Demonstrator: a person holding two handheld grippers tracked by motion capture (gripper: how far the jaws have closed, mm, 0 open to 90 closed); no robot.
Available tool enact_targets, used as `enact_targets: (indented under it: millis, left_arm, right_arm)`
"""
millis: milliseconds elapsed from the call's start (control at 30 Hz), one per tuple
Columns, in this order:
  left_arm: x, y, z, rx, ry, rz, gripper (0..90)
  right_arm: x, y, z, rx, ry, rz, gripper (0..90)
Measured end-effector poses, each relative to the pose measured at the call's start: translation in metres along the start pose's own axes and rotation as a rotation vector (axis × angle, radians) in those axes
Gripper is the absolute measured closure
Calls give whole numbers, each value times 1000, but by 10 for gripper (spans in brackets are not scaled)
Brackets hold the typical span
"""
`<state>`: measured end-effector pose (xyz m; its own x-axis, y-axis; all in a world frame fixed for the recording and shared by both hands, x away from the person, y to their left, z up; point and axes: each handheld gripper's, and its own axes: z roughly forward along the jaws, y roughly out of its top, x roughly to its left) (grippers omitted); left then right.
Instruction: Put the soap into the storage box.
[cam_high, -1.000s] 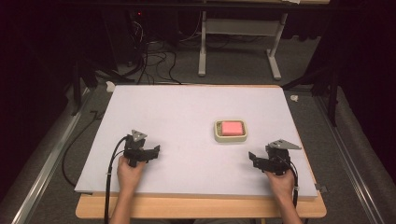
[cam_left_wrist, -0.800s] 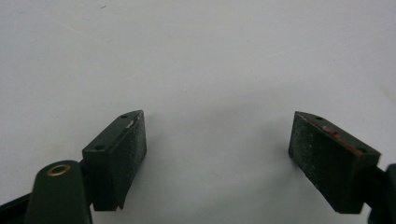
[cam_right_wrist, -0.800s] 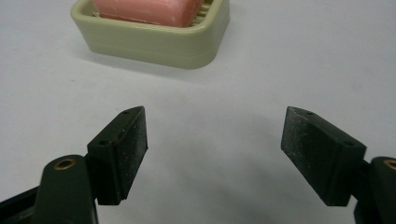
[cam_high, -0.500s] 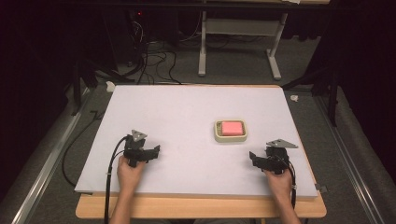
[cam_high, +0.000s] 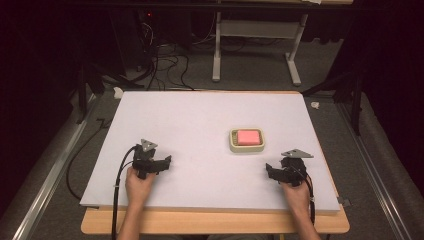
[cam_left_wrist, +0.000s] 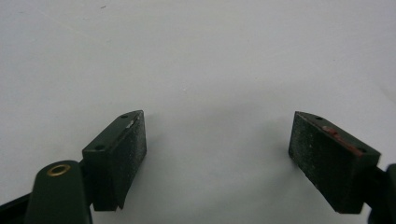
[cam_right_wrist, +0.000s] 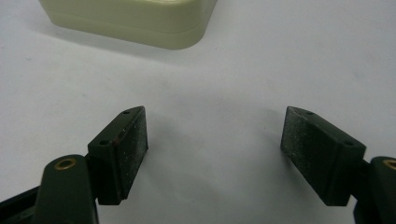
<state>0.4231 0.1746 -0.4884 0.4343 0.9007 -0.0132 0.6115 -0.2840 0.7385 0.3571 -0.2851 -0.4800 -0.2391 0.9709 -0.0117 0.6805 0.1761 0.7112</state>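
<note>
High view has both grippers, left gripper (cam_high: 159, 165) and right gripper (cam_high: 274, 172), parked on the white counter (cam_high: 200, 120), fingers wide open, empty; small cream tray with a pink block (cam_high: 247, 139) sits near the right, probably first target.

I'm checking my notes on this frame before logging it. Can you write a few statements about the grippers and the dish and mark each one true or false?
1. Both grippers are open. True: the left gripper and the right gripper each show a wide gap between the jaws with nothing in it.
2. The dish holds a blue block. False: what lies in it is pink.
3. The dish sits nearer the right gripper than the left. True.
4. The right gripper grips the dish's rim. False: the dish lies ahead of its jaws, apart from them.
5. The table has a white top. True.
</note>
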Motion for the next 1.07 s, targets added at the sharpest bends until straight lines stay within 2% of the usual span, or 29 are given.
enact_targets:
  millis: [1067]
  left_arm:
    - [0,0,0,0,1,0,194]
  right_arm:
    - [0,-2,2,-8,-1,0,223]
